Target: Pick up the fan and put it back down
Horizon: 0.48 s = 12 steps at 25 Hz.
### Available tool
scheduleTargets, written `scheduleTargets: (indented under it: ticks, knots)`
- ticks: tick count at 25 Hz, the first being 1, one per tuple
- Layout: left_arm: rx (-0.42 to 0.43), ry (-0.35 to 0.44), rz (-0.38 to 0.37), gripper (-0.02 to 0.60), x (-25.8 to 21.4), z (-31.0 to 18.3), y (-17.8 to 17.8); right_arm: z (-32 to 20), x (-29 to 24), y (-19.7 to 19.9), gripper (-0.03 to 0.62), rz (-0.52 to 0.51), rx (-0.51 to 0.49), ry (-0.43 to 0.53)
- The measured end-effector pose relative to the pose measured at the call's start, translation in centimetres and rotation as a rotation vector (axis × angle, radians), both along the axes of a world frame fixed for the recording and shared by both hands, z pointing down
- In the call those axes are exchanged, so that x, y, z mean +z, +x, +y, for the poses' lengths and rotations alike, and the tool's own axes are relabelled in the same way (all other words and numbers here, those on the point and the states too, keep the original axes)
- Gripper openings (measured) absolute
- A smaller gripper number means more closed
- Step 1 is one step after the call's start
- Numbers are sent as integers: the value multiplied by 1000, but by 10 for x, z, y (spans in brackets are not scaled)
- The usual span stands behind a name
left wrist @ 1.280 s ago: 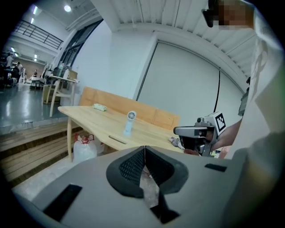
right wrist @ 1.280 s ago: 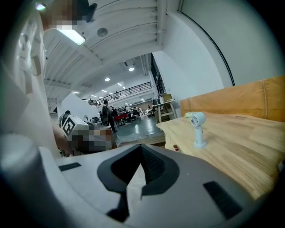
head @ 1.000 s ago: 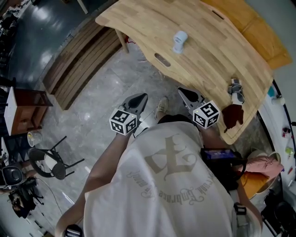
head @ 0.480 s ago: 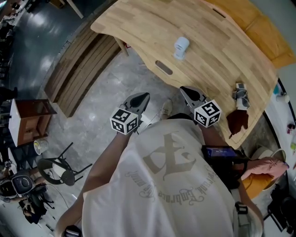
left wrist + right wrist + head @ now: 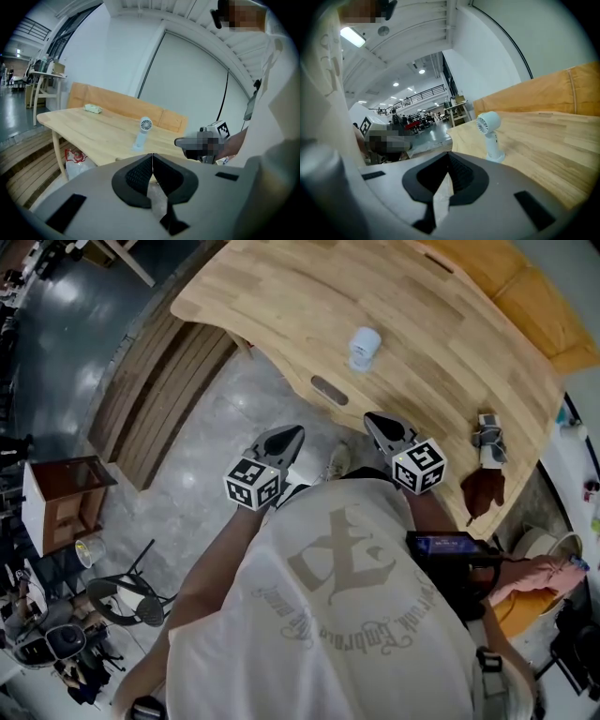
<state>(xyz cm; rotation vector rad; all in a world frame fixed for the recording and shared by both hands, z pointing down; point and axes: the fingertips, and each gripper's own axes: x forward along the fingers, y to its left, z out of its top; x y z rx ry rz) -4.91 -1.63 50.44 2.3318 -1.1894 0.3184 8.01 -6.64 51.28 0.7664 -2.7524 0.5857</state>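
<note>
Fan: upright on tabletop, ahead of and well apart from fingers of left gripper and right gripper, both pairs pressed together, empty; recommended: spreading right fingers before closing round handle, keeping fan vertical

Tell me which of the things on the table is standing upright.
The white fan, upright on its base on the wooden table. The small grey-and-white item and the dark brown one beside it lie low near the table's edge.
</note>
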Motion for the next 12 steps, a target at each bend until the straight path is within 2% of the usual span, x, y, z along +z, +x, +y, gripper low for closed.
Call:
scheduleTargets:
  ticks: [12]
  knots:
    - [76, -4, -11, 11, 2, -53, 8, -45, 18, 0, 15, 21, 36, -30]
